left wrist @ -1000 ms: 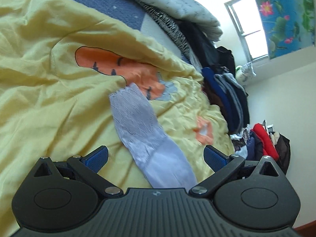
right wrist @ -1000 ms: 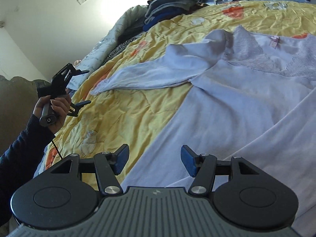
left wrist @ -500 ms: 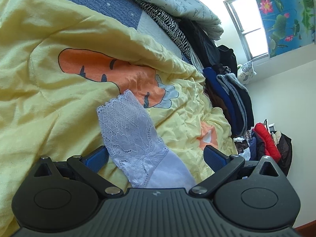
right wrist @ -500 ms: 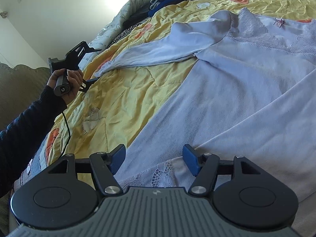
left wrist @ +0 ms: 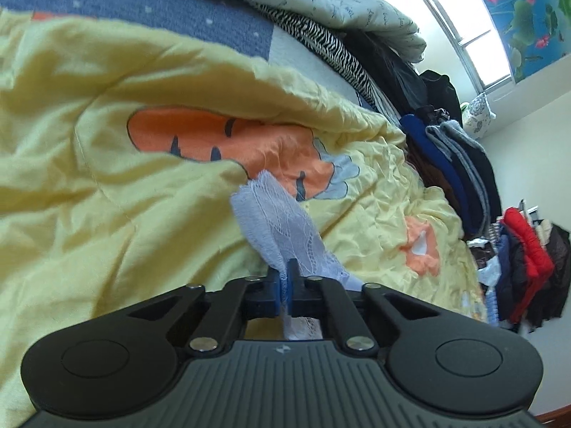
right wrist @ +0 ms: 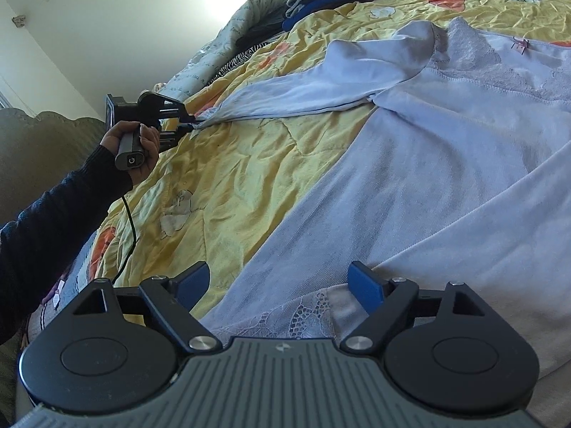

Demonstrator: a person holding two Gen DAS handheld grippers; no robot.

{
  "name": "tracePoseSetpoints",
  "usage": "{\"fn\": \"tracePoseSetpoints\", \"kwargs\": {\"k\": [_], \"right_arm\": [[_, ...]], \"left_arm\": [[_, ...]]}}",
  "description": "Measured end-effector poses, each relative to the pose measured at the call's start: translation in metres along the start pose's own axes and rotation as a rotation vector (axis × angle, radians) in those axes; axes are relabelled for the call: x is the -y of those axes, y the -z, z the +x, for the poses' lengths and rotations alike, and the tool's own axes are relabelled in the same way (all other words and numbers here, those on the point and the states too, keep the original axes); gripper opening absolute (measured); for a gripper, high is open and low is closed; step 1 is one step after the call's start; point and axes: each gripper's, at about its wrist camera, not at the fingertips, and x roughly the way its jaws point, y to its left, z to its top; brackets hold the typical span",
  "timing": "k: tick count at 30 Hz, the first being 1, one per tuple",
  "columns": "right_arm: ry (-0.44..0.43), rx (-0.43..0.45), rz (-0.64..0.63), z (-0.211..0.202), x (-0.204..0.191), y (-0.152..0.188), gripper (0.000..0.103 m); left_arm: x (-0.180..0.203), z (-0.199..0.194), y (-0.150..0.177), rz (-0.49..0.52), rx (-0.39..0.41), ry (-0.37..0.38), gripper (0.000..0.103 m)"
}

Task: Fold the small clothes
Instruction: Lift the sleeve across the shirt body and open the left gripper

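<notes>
Since the left tool [left wrist: 283, 287] is already pinching the lace cuff [left wrist: 282, 224] of the pale top [right wrist: 446, 178], that limp knit should drag easily over the yellow bedspread [right wrist: 249, 164]. Right tool [right wrist: 278, 285] is opening over the lace hem [right wrist: 303, 317], pads not touching; plenty of bare bed between them.

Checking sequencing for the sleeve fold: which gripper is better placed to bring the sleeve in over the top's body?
Left. The left gripper is already shut on the lace cuff; the right gripper, jaws opening, only straddles the lace hem.
</notes>
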Motion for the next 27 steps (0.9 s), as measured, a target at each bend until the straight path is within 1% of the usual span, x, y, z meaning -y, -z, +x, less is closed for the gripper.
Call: {"fn": "tracePoseSetpoints", "kwargs": {"k": [2,4,5,6,7,8,9,11,12,13,14,15,16,17,18,19,21,22,23,25,27], "right_arm": [[-0.016,0.007,0.029,-0.001,0.004,0.000,0.086],[-0.040,0.019,0.088,-0.005,0.011,-0.002,0.084],[-0.058,0.030,0.128,-0.008,0.015,-0.004,0.082],[-0.081,0.051,0.169,-0.013,0.020,-0.006,0.082],[-0.107,0.078,0.207,-0.020,0.025,-0.008,0.082],[-0.136,0.110,0.249,-0.028,0.032,-0.010,0.082],[-0.157,0.137,0.289,-0.036,0.040,-0.013,0.082],[-0.198,0.192,0.393,-0.051,0.062,-0.017,0.082],[-0.220,0.221,0.450,-0.058,0.074,-0.018,0.082],[-0.241,0.255,0.513,-0.065,0.088,-0.018,0.082],[-0.259,0.287,0.572,-0.070,0.101,-0.017,0.081],[-0.281,0.317,0.626,-0.074,0.113,-0.015,0.082],[-0.305,0.343,0.681,-0.076,0.125,-0.012,0.082],[-0.322,0.359,0.728,-0.077,0.136,-0.010,0.083],[-0.330,0.365,0.769,-0.075,0.144,-0.008,0.083],[-0.342,0.364,0.799,-0.073,0.151,-0.006,0.083],[-0.327,0.348,0.841,-0.067,0.157,-0.003,0.083],[-0.327,0.341,0.846,-0.065,0.157,-0.002,0.083],[-0.330,0.335,0.847,-0.063,0.156,-0.001,0.083],[-0.323,0.323,0.843,-0.060,0.153,-0.002,0.083],[-0.319,0.309,0.832,-0.058,0.150,-0.006,0.083]], "left_arm": [[0.012,-0.004,0.002,0.088,0.041,-0.031,0.001],[0.028,-0.008,0.007,0.176,0.070,-0.068,0.001],[0.035,-0.012,0.010,0.205,0.080,-0.062,0.001],[0.045,-0.019,0.014,0.244,0.092,-0.040,0.001],[0.061,-0.032,0.023,0.311,0.116,0.001,0.001],[0.079,-0.046,0.035,0.394,0.142,0.055,0.001],[0.099,-0.063,0.052,0.501,0.168,0.114,0.001],[0.141,-0.099,0.106,0.773,0.193,0.264,0.001],[0.157,-0.119,0.143,0.925,0.198,0.353,0.001],[0.167,-0.135,0.181,1.081,0.199,0.426,0.001],[0.173,-0.146,0.219,1.217,0.189,0.484,0.001],[0.174,-0.152,0.252,1.322,0.152,0.535,0.001],[0.173,-0.151,0.287,1.405,0.077,0.583,0.001],[0.170,-0.147,0.313,1.466,0.018,0.594,0.001],[0.166,-0.142,0.337,1.514,-0.012,0.587,0.001],[0.162,-0.137,0.351,1.536,-0.034,0.579,0.001],[0.158,-0.127,0.363,1.530,-0.089,0.551,0.001],[0.157,-0.124,0.363,1.520,-0.095,0.534,0.001],[0.157,-0.125,0.363,1.516,-0.098,0.534,0.001],[0.157,-0.129,0.359,1.538,-0.128,0.558,0.002],[0.155,-0.137,0.358,1.567,-0.100,0.546,0.003]]}}
